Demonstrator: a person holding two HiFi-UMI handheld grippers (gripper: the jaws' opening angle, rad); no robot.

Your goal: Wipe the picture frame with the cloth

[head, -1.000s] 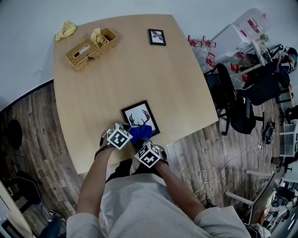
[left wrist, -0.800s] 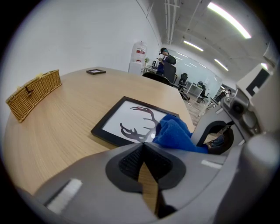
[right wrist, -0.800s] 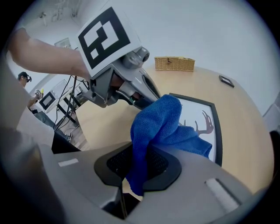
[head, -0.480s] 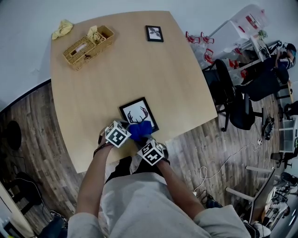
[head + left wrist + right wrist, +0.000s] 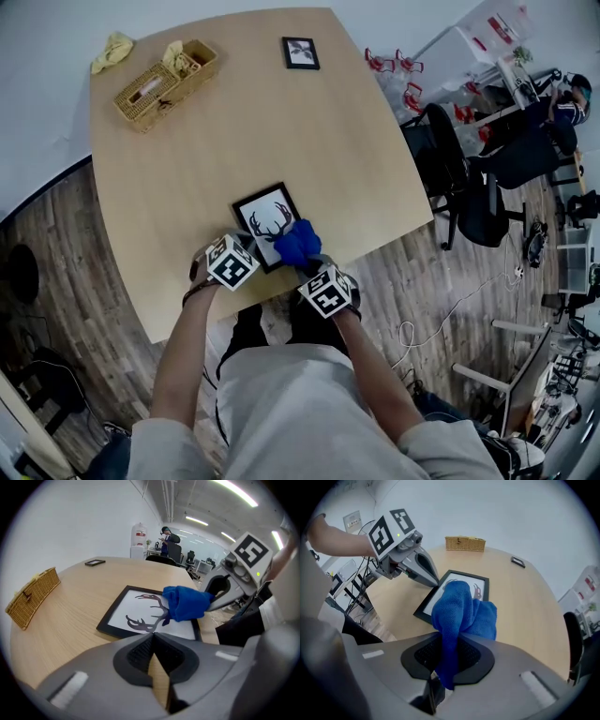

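Note:
A black picture frame (image 5: pixel 265 220) with a deer-antler print lies near the table's front edge. A bunched blue cloth (image 5: pixel 298 242) rests on the frame's near right corner, and my right gripper (image 5: pixel 306 262) is shut on it. In the right gripper view the cloth (image 5: pixel 459 611) hangs out from between the jaws over the frame (image 5: pixel 454 581). My left gripper (image 5: pixel 251 247) is shut, with its tips at the frame's near left edge (image 5: pixel 117 630). It holds nothing. The left gripper view shows the cloth (image 5: pixel 186 603) covering part of the antlers.
A wicker basket (image 5: pixel 167 73) and a yellow rag (image 5: pixel 111 52) sit at the table's far left. A small framed picture (image 5: pixel 300 52) lies at the far edge. Office chairs (image 5: pixel 469 187) stand to the right of the table (image 5: pixel 328 141).
The blue cloth has slid to the right along the frame's near edge, carried by my right gripper. My left gripper stays at the frame's near left edge.

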